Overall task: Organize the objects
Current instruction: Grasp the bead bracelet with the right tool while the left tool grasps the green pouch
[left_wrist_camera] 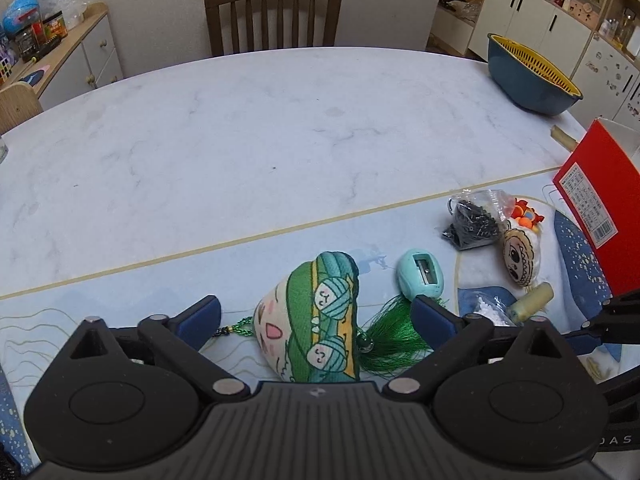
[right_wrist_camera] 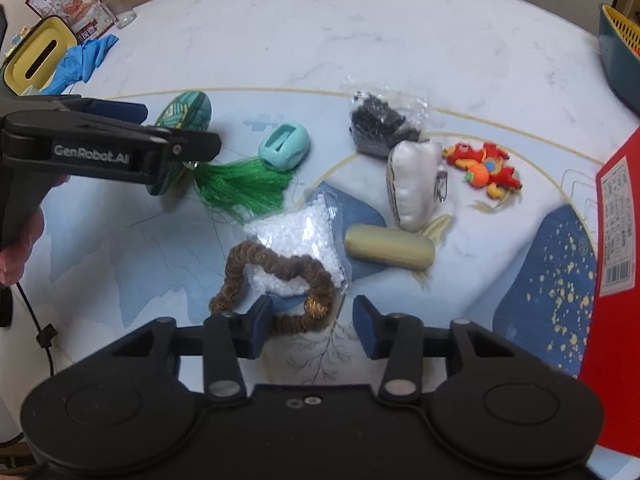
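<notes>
My left gripper (left_wrist_camera: 316, 316) is open, its jaws either side of a green stuffed pendant (left_wrist_camera: 316, 320) with a green tassel (left_wrist_camera: 394, 332) lying on the mat; the pendant also shows in the right wrist view (right_wrist_camera: 188, 112). My right gripper (right_wrist_camera: 314, 326) is open just above a brown scrunchie (right_wrist_camera: 280, 276) that lies on a bag of white beads (right_wrist_camera: 296, 236). Nearby lie a teal pencil sharpener (right_wrist_camera: 285, 146), a bag of black bits (right_wrist_camera: 378, 124), a white plush charm (right_wrist_camera: 414, 184), a red-orange figure (right_wrist_camera: 486, 168) and a yellow roll (right_wrist_camera: 390, 252).
A red box (right_wrist_camera: 616, 248) stands at the right edge. A blue and yellow basket (left_wrist_camera: 528, 72) sits at the far right of the marble table (left_wrist_camera: 240, 132). A yellow tissue box (right_wrist_camera: 38, 54), blue gloves (right_wrist_camera: 80, 62) and a glass lie far left. A chair (left_wrist_camera: 274, 16) stands behind.
</notes>
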Available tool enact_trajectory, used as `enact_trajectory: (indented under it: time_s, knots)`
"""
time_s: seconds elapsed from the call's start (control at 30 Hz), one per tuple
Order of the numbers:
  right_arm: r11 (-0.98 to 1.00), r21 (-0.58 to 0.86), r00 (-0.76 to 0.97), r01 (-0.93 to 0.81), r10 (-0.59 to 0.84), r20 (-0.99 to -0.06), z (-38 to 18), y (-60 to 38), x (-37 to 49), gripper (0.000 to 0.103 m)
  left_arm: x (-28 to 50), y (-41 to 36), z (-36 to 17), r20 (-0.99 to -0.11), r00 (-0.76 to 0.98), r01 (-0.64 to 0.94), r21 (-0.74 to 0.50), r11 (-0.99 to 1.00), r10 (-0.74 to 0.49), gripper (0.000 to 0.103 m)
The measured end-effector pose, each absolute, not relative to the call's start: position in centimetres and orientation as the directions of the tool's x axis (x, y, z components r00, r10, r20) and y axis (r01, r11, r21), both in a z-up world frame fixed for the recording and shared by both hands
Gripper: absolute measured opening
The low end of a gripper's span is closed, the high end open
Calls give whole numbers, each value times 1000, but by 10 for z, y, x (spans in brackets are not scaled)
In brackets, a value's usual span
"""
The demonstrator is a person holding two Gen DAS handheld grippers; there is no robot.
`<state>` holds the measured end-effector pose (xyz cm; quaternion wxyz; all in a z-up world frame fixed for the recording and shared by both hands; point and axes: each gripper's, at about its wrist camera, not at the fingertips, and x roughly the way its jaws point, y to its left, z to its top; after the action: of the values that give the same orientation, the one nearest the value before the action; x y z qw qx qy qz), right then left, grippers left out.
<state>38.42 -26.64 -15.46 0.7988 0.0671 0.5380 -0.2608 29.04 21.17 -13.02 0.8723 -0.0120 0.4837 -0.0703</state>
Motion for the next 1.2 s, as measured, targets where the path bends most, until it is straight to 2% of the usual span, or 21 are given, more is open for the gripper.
enact_trajectory:
  time_s: [0.07, 0.2, 0.33, 0.47, 0.77, 0.93, 0.97, 1.0, 1.07, 1.2]
  knots:
    - [855, -180, 283, 487, -349, -893, -155, -265, 385, 35, 291, 211, -132, -845, 516, 116, -92, 989, -139, 87]
    - [851, -191, 273, 489, -357, -893, -155, -263, 385, 26, 292, 212, -135, -851, 506, 117, -95, 989, -141, 77]
    - [840, -188, 265, 509, -360, -894, -154, -263, 382, 22, 291, 212, -135, -853, 506, 113, -81, 990, -128, 68]
    - [831, -164, 270, 531, -349, -898, -153, -263, 371, 19, 290, 213, -134, -856, 501, 103, -89, 991, -129, 53]
    - [837, -157, 296, 525, -352, -888, -143, -255, 358, 5, 278, 215, -129, -862, 489, 82, -102, 991, -129, 49]
    - [850, -147, 321, 506, -344, -882, -137, -256, 357, 7, 268, 212, -122, -859, 496, 86, -96, 992, -126, 49]
    - [850, -146, 326, 506, -345, -880, -136, -257, 358, 13, 266, 211, -120, -857, 500, 90, -93, 992, -126, 49]
    - [848, -151, 329, 509, -354, -875, -135, -258, 360, 23, 264, 210, -118, -855, 503, 93, -95, 991, -129, 49]
    - [849, -154, 333, 506, -357, -873, -137, -260, 363, 30, 260, 209, -116, -853, 503, 98, -101, 990, -137, 49]
    - [846, -167, 324, 506, -366, -872, -144, -263, 370, 33, 255, 206, -117, -856, 499, 107, -95, 990, -136, 49]
